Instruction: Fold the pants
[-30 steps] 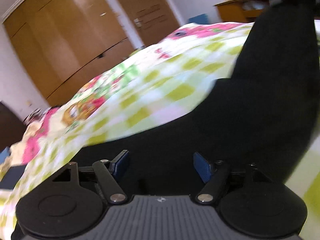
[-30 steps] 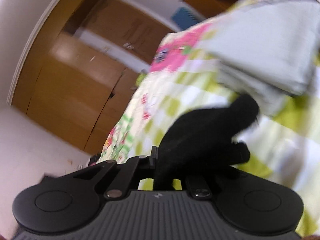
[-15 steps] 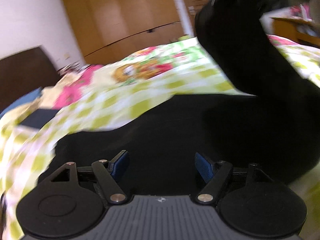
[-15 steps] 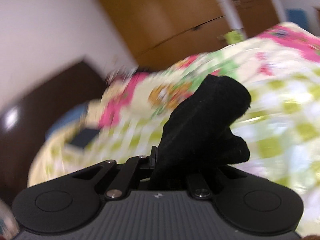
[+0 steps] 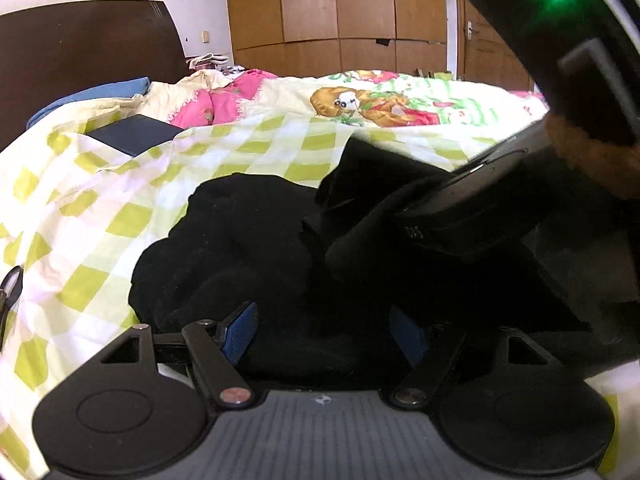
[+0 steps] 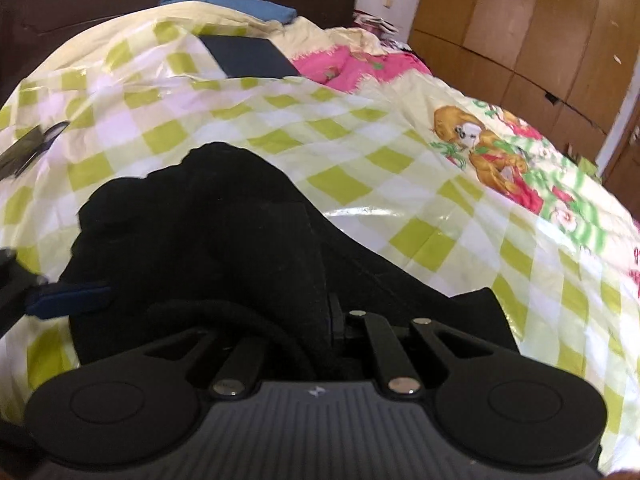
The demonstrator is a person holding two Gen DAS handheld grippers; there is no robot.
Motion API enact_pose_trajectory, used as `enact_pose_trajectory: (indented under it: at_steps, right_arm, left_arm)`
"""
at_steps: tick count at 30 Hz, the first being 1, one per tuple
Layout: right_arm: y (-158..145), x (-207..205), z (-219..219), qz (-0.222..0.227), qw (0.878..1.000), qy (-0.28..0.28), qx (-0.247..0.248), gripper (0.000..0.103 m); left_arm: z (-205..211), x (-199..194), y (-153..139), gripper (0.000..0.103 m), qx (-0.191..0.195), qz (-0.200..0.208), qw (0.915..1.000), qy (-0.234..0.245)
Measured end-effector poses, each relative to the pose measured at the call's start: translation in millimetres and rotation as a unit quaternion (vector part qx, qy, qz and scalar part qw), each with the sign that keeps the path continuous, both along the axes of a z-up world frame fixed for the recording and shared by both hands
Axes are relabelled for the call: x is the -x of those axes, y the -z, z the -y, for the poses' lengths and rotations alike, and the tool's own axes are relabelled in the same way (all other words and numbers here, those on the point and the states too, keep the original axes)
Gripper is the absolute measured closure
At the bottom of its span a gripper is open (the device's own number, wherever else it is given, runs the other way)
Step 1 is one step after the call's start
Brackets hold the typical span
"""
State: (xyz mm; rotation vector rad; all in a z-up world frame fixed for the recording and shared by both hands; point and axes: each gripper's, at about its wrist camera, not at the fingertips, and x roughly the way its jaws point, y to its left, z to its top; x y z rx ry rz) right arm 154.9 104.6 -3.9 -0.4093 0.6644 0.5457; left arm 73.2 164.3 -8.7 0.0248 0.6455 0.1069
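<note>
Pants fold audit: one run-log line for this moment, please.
pants: bunched on bed | left gripper: jaws open | right gripper: jaws shut on pants

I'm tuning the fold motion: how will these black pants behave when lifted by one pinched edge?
Probably floppy: the black pants lie in soft humps on the checked bedspread. Where the right gripper pinches them, the cloth bunches and drapes. They look thick and fuzzy, so likely not slippery.

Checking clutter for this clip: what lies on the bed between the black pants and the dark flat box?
Only bare checked bedspread lies between the black pants and the dark flat box; both wrist views show this, the right most plainly.
</note>
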Motion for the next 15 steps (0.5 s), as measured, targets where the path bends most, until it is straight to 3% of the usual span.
enact_pose_trajectory:
  at_steps: [5,8,12,15]
  right_arm:
    - [-7,-8,-6,0.008,1.000,0.006,0.006,0.092]
    - [-8,-22,-12,-0.011,1.000,0.022,-0.013,0.091]
    - [-34,-37,1,-0.064,0.987,0.067,-0.134,0.095]
    - [-61,-36,-4,-0.060,0.979,0.065,-0.186,0.095]
  left_arm:
    - [3,7,3,0.017,-0.049,0.013,0.9987,0.007]
    - [-4,4,5,0.017,-0.062,0.015,0.9980,0.008]
    - [-10,6,4,0.017,-0.074,0.023,0.9970,0.010]
    - [-12,5,8,0.017,-0.084,0.019,0.9963,0.009]
